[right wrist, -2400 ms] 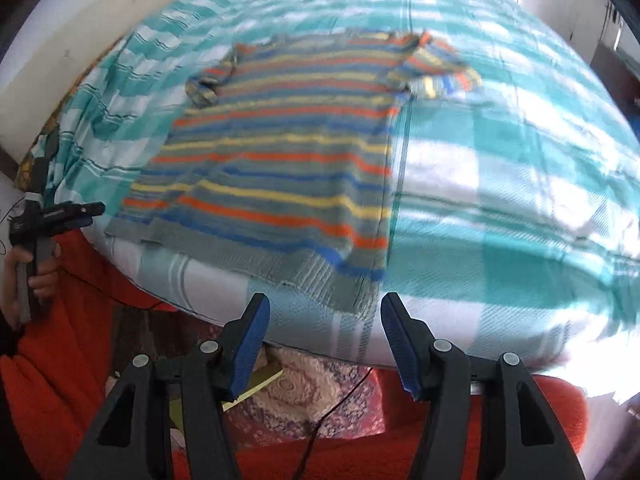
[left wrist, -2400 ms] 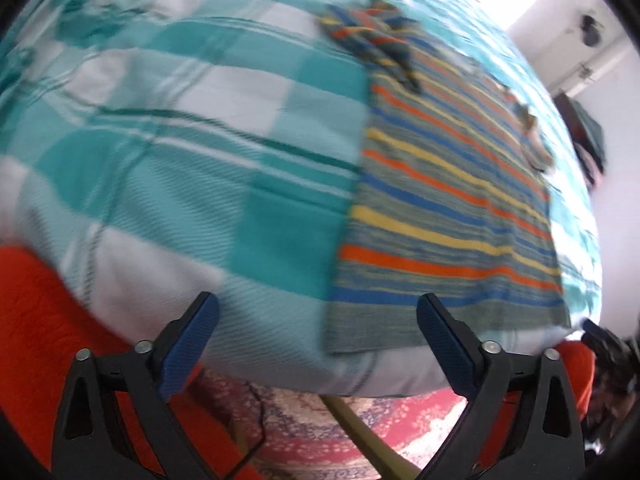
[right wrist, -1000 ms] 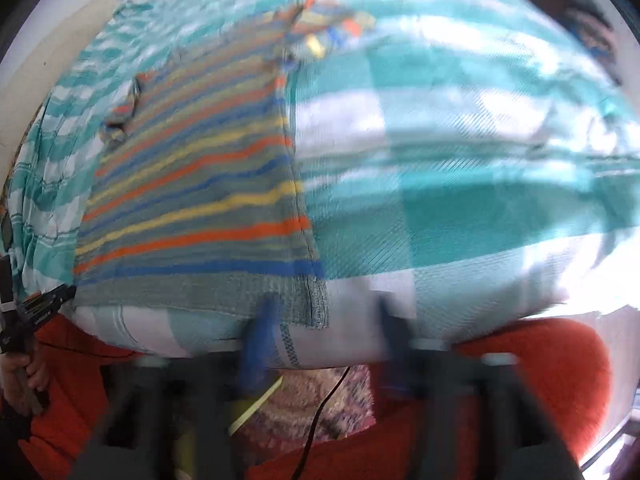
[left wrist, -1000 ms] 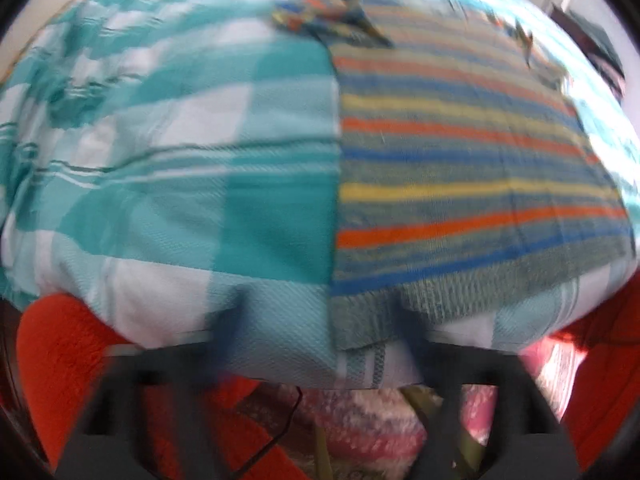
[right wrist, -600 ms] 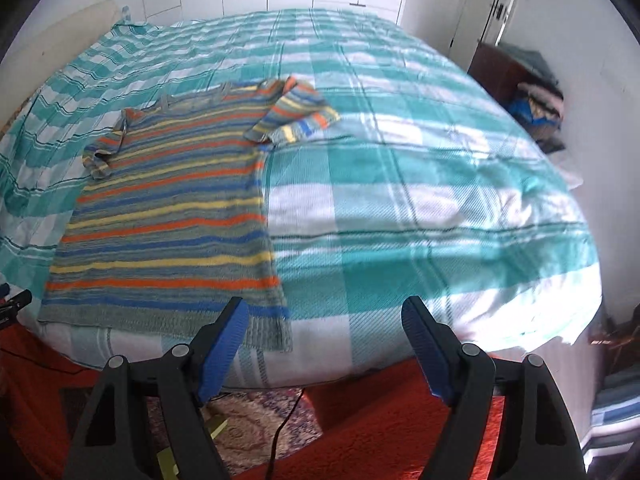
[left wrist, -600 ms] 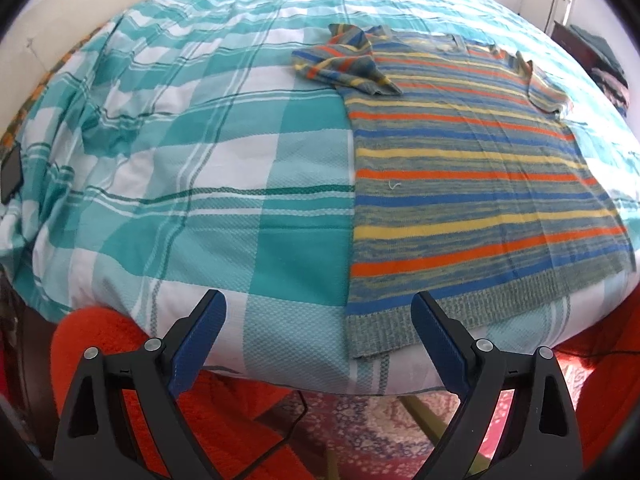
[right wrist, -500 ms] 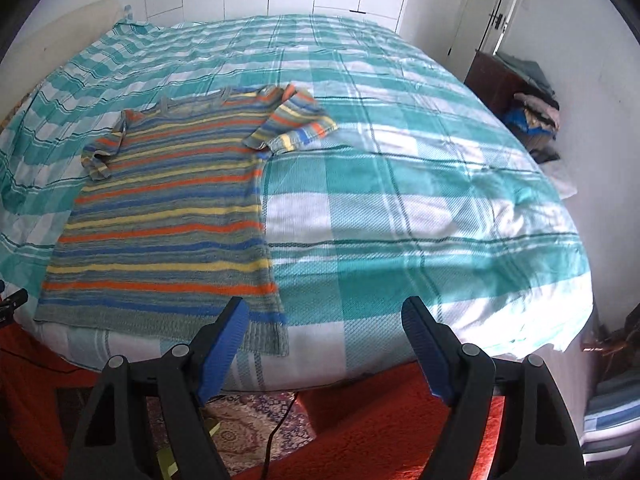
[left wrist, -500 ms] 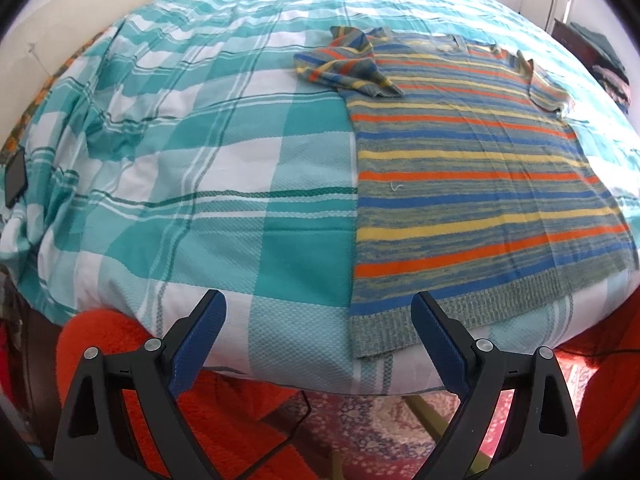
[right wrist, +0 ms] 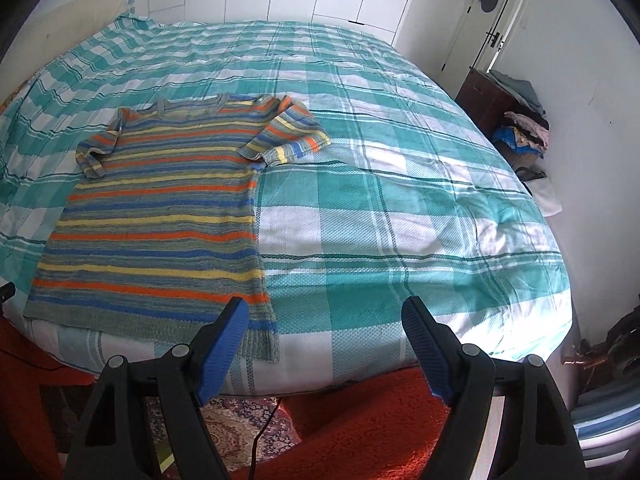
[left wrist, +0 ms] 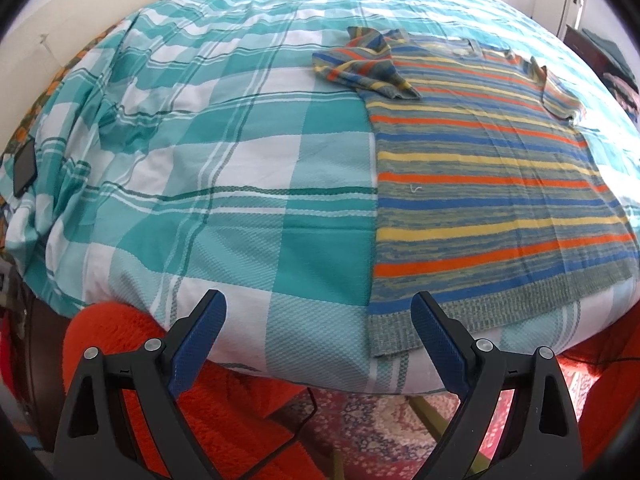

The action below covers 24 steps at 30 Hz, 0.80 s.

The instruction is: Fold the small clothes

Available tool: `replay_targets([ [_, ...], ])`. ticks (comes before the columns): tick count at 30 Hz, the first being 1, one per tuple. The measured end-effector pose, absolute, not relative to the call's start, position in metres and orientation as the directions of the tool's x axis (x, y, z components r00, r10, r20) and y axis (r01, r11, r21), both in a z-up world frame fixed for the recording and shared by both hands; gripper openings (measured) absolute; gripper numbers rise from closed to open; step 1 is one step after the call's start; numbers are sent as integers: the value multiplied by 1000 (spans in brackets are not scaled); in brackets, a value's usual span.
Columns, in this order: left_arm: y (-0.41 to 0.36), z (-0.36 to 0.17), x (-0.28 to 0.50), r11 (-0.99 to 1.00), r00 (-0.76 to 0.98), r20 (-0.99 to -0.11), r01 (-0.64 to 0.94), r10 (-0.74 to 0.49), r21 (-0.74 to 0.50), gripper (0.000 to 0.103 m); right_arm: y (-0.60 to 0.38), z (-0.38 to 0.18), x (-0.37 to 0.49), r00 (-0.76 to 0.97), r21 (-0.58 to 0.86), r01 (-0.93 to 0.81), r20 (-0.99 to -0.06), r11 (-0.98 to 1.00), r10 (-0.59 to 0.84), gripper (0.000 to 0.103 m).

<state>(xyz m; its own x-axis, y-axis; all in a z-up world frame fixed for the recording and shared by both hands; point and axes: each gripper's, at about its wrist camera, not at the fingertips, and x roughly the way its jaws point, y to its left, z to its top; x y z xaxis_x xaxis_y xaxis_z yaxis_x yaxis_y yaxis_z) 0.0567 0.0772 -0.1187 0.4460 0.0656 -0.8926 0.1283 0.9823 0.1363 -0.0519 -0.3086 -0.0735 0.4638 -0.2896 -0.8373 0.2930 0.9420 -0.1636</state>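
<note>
Striped shirt [right wrist: 160,216] lies flat at the bed's [right wrist: 400,208] near edge, unfolded. I've pulled back and steadied; my left gripper [left wrist: 318,328] and right gripper [right wrist: 324,332] both gape, empty, so folding hasn't started.

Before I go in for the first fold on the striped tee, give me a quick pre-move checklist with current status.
1. Left gripper open, empty: ok.
2. Right gripper open, empty: ok.
3. Striped t-shirt lying flat on the plaid bedspread: ok.
4. Sleeves spread flat: not ok; one sleeve is bunched.
5. Hem within reach at the bed's near edge: ok.
6. Nothing lying on the shirt: ok.
</note>
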Motion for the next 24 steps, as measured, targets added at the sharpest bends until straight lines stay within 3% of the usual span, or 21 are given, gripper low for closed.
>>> replay_targets([
  [12, 57, -101, 65, 948, 497, -852, 157, 166, 276, 94, -298, -86, -48, 460, -114, 268, -857, 957, -231, 78],
  [24, 43, -97, 72, 930, 512, -841, 194, 174, 311, 94, -280, -96, -44, 450, -98, 226, -872, 969, -193, 78],
])
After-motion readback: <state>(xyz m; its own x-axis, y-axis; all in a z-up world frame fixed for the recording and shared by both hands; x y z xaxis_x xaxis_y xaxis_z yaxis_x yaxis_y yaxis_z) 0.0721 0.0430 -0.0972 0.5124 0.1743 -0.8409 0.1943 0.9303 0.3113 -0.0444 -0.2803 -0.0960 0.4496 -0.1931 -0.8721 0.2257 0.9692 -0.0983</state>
